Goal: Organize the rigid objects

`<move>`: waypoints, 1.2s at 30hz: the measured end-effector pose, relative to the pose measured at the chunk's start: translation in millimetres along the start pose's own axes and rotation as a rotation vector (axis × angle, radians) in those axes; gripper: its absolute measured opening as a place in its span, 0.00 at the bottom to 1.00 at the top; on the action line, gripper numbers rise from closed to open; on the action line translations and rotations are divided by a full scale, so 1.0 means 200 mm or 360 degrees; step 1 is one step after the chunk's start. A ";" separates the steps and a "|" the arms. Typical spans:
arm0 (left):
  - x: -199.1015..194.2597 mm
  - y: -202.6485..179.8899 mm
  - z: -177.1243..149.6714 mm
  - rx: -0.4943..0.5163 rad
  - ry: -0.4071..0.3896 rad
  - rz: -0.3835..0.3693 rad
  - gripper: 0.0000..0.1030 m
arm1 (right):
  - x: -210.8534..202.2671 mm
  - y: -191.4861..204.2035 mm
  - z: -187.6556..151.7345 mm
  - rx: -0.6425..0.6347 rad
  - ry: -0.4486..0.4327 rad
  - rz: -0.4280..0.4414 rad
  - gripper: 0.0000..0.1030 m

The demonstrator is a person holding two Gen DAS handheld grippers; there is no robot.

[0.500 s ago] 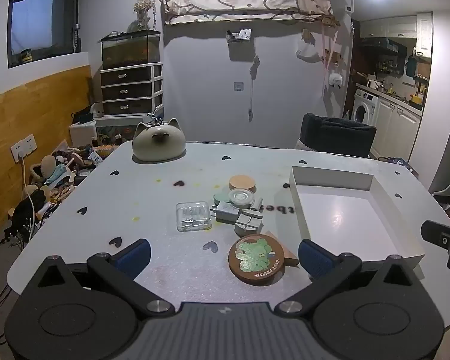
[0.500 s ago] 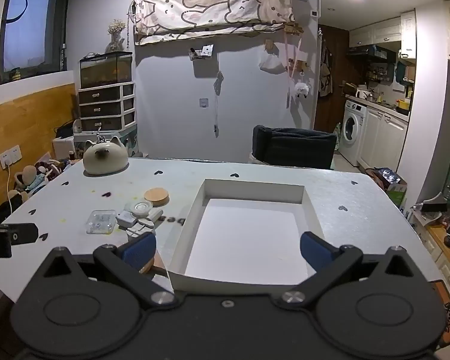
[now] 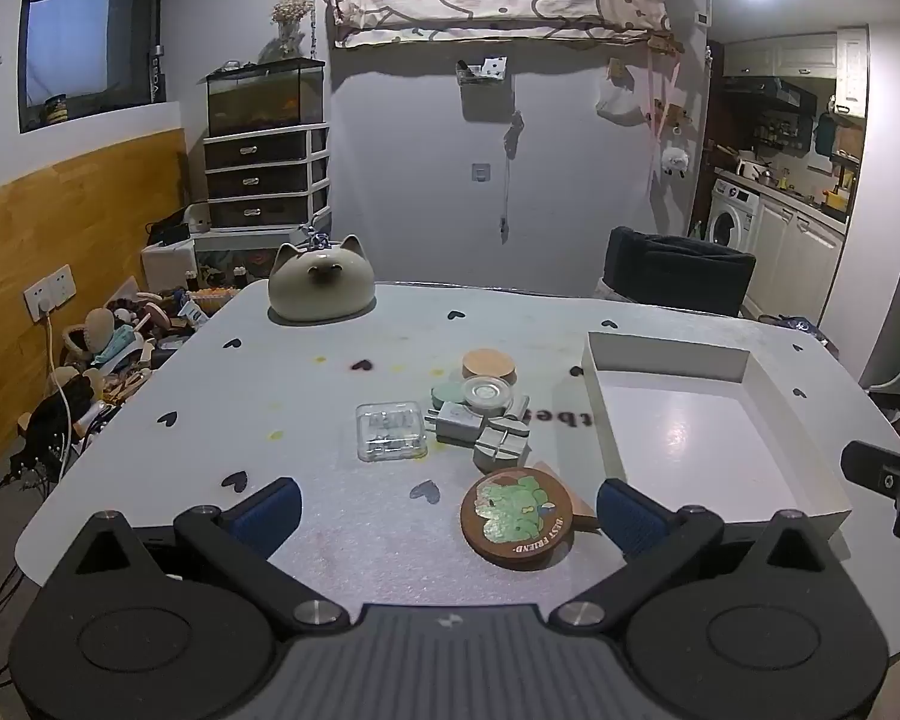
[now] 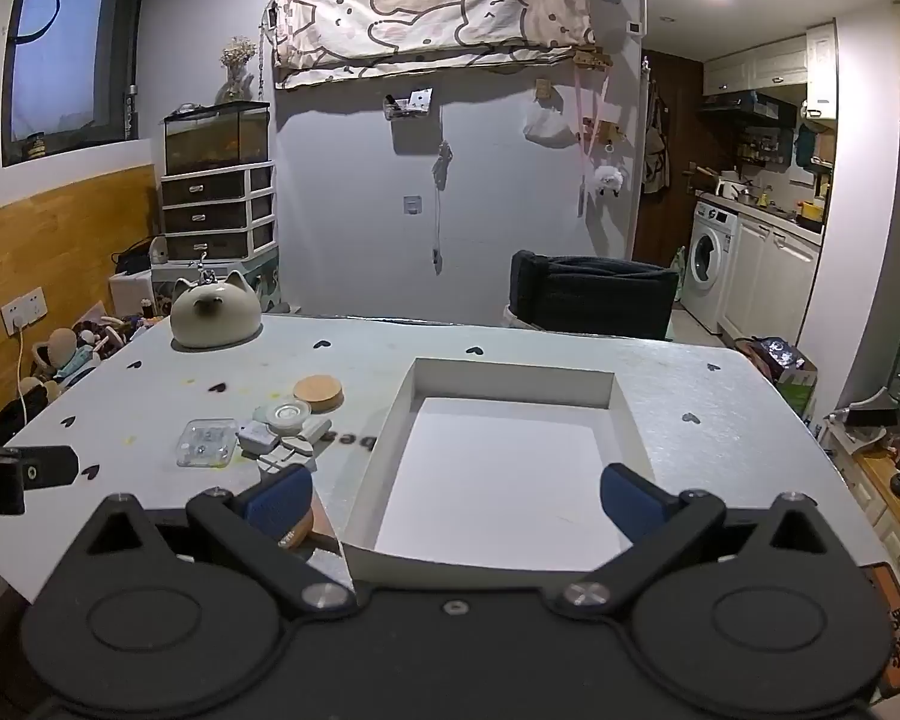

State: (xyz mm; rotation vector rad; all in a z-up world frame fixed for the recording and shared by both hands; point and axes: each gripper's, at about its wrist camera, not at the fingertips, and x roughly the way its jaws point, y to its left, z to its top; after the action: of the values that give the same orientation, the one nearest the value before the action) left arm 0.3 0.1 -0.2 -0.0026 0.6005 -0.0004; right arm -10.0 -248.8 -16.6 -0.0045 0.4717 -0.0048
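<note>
Both my tools stand released with nothing between the pads: the left gripper hangs over the table's near edge, the right gripper over the near end of the white tray. From the left view, the round coaster lies at twelve o'clock just ahead, touching the tray's left side, and the clear case, charger, grey block, clear lid and wooden lid cluster beyond it, at about nine o'clock from the tray
</note>
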 end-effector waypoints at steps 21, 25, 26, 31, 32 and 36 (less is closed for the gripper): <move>0.00 0.00 0.00 -0.0004 0.0001 -0.0001 1.00 | 0.00 0.01 0.00 -0.0004 0.0003 0.0004 1.00; 0.00 0.00 0.00 -0.0005 0.0000 -0.0001 1.00 | 0.00 0.03 0.00 -0.0006 0.0001 0.0009 1.00; 0.00 0.00 0.00 -0.0005 -0.0001 0.0000 1.00 | 0.00 0.02 0.00 -0.0006 0.0002 0.0009 1.00; 0.00 0.00 0.00 -0.0003 0.0000 -0.0003 1.00 | -0.01 0.01 0.01 -0.0006 0.0003 0.0008 1.00; 0.00 0.00 0.00 -0.0002 0.0001 -0.0004 1.00 | -0.01 0.01 0.01 -0.0006 0.0003 0.0007 1.00; 0.00 0.03 0.02 0.0004 0.0000 -0.0008 1.00 | 0.01 0.02 0.01 -0.0006 0.0003 0.0008 1.00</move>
State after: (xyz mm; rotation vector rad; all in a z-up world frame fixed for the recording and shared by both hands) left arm 1.6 6.7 3.3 -0.0015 0.6008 -0.0058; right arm -8.0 -245.1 -16.5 -0.0070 0.4735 0.0010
